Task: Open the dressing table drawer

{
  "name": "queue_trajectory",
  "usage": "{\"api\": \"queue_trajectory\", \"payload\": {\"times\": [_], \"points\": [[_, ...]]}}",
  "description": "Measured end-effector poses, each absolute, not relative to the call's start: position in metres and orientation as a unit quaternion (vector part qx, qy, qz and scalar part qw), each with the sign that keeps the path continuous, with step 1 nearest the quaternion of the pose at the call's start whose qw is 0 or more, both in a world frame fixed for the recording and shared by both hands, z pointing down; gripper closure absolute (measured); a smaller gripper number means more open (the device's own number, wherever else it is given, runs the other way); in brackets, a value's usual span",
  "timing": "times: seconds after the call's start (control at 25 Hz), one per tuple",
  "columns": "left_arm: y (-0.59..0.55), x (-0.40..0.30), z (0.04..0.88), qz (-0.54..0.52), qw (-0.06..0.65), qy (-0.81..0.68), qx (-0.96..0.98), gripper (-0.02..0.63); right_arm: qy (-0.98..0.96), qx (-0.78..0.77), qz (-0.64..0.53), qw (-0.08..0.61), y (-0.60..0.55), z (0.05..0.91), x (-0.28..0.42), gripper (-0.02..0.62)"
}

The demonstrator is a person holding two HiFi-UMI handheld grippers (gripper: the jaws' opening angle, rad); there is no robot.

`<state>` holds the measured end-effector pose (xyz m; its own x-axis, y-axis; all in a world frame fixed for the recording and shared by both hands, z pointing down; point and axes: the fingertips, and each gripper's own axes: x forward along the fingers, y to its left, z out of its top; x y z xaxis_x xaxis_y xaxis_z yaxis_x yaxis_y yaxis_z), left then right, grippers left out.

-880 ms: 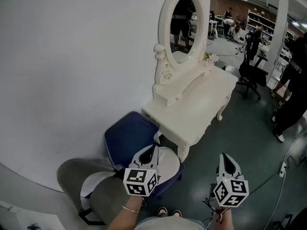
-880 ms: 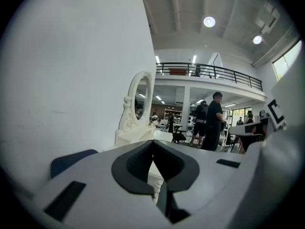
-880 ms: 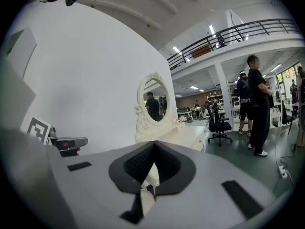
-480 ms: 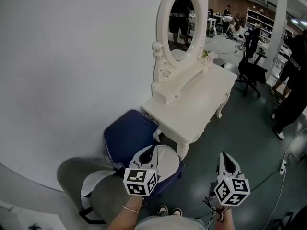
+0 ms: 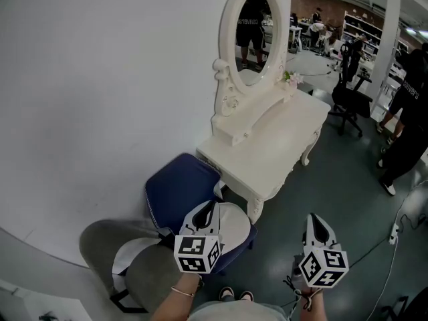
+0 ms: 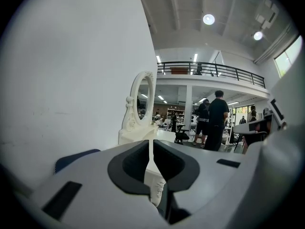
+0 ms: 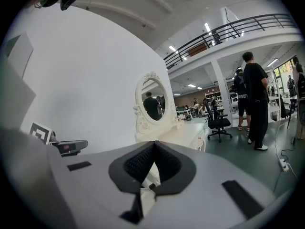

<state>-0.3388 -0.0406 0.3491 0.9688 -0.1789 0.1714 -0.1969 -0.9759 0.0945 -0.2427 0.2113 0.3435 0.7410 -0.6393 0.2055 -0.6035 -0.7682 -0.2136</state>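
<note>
The white dressing table (image 5: 271, 154) with an oval mirror (image 5: 253, 35) stands against the wall, ahead of both grippers and well out of reach. Its drawer front cannot be made out from here. My left gripper (image 5: 212, 206) is held low in front of me, shut and empty, and points toward the table's near end. My right gripper (image 5: 314, 219) is beside it to the right, over the floor, also shut with nothing in it. In the left gripper view the table (image 6: 141, 135) shows beyond the closed left gripper (image 6: 150, 143). The right gripper view shows the table (image 7: 183, 133) past the closed right gripper (image 7: 153, 144).
A blue stool (image 5: 179, 187) stands at the table's near end, with a white cushion (image 5: 234, 225) and a grey seat (image 5: 110, 246) closer to me. A black office chair (image 5: 348, 102) and a person (image 5: 409, 122) are on the right. A cable with a power strip (image 5: 394, 233) lies on the floor.
</note>
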Motion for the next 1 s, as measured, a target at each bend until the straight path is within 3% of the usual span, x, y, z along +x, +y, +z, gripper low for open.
{"api": "queue_trajectory", "payload": {"times": [0.2,0.32,0.52,1.0], "points": [[-0.044,-0.339,0.349,0.08,0.058,-0.102,0.99,0.583,0.329,-0.932,-0.137,0.066,0.213,0.345,-0.242,0.589],[-0.046,-0.338,0.35,0.081,0.062,-0.097,0.99,0.511,0.325,-0.933,-0.138,0.066,0.212,0.345,-0.241,0.589],[-0.049,-0.338,0.353,0.087,0.055,-0.093,0.99,0.511,0.32,-0.935,-0.14,0.066,0.208,0.347,-0.242,0.589],[-0.057,-0.327,0.357,0.092,0.043,-0.072,0.992,0.44,0.299,-0.941,-0.141,0.066,0.208,0.35,-0.24,0.589]]}}
